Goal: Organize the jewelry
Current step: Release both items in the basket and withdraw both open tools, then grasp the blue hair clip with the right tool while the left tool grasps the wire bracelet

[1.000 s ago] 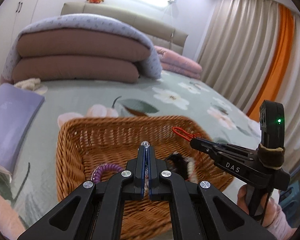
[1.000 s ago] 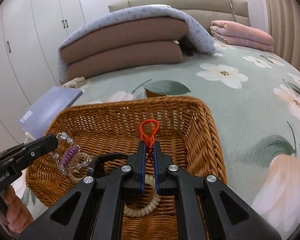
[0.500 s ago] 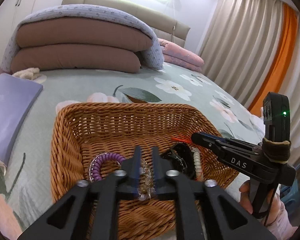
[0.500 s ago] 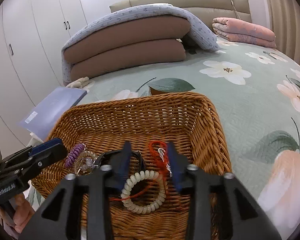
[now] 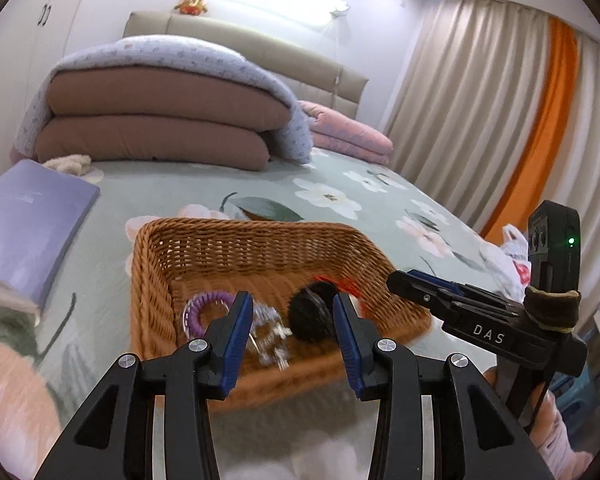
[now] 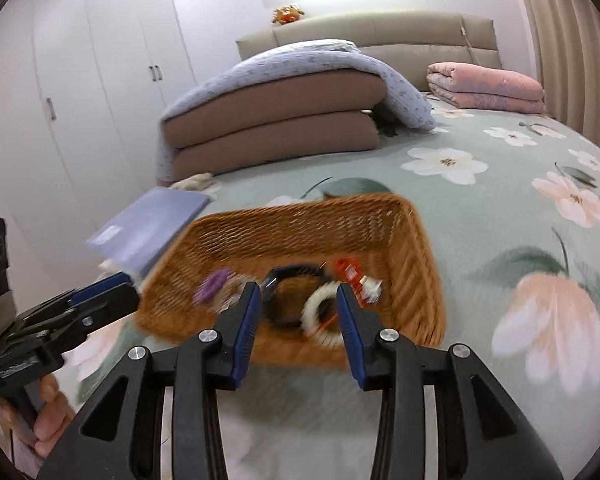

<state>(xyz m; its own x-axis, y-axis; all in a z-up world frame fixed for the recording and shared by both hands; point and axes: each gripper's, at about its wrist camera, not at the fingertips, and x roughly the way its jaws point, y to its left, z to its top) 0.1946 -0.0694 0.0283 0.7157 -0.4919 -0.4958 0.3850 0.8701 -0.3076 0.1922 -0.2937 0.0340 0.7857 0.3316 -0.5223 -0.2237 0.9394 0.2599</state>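
- Wicker basket (image 5: 156, 280): rectangular, woven honey-brown cane with open lattice walls; sits on the green floral bedspread (image 5: 340, 196), centre of both views.
- Inside the basket, low centre: purple coil bracelet (image 5: 198, 312), a clear-bead piece (image 5: 268, 332) (blurred), a black ridged ring (image 5: 310, 312), a cream coil bracelet (image 6: 320, 312), and a red cord (image 6: 346, 270) with a small white tag.
- Left gripper (image 5: 292, 316): black arms, blue ribbed pads; jaws opening, nothing between them.
- Right gripper (image 6: 298, 306): same build; jaws parted, empty.
- Versus one second ago: both grippers were clamped shut, the left on the beads, the right on the red cord; both pieces now lie in the basket, which shows smaller and higher in frame.
- Lavender flat book (image 5: 28, 216), middle left; folded quilts (image 5: 160, 120), upper left.
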